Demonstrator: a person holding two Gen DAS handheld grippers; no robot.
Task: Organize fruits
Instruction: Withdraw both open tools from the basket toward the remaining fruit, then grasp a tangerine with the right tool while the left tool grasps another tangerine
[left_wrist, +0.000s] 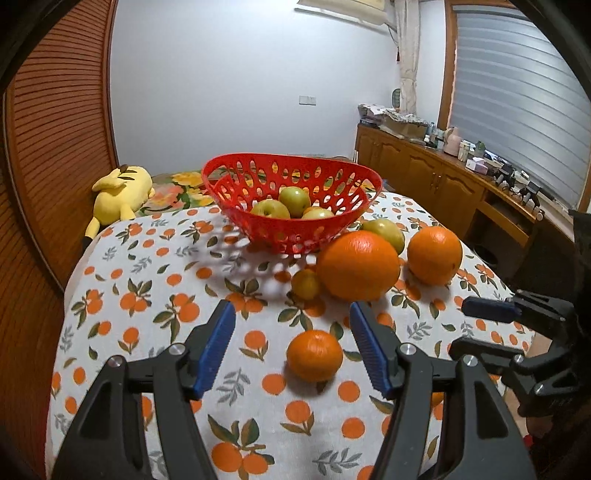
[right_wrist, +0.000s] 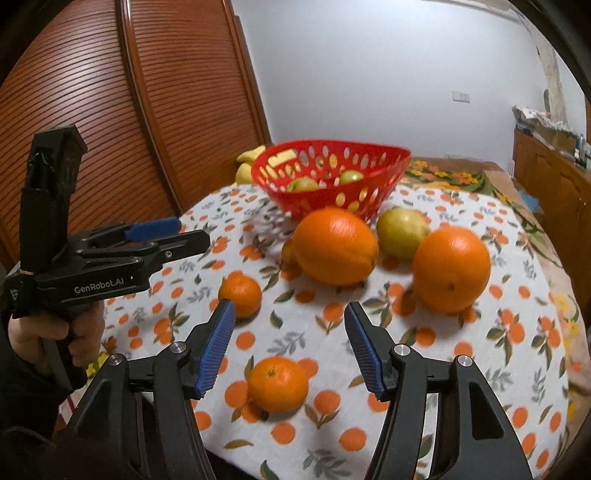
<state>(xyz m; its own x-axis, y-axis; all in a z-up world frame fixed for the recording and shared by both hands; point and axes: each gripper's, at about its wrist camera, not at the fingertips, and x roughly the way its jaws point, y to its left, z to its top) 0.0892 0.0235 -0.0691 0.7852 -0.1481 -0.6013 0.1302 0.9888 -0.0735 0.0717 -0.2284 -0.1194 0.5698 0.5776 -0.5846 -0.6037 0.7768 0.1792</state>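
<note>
Two large oranges (left_wrist: 358, 264) (left_wrist: 434, 254) sit at about 4 o'clock of the red basket (left_wrist: 291, 199), whose long axis runs left to right. Left gripper (left_wrist: 291, 347) hovers jaws apart around a small mandarin (left_wrist: 314, 355), untouched. Right gripper (right_wrist: 290, 341) stands jaws apart, empty, another mandarin (right_wrist: 277, 384) just below.

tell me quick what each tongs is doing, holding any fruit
left tongs: open, holding nothing
right tongs: open, holding nothing
</note>
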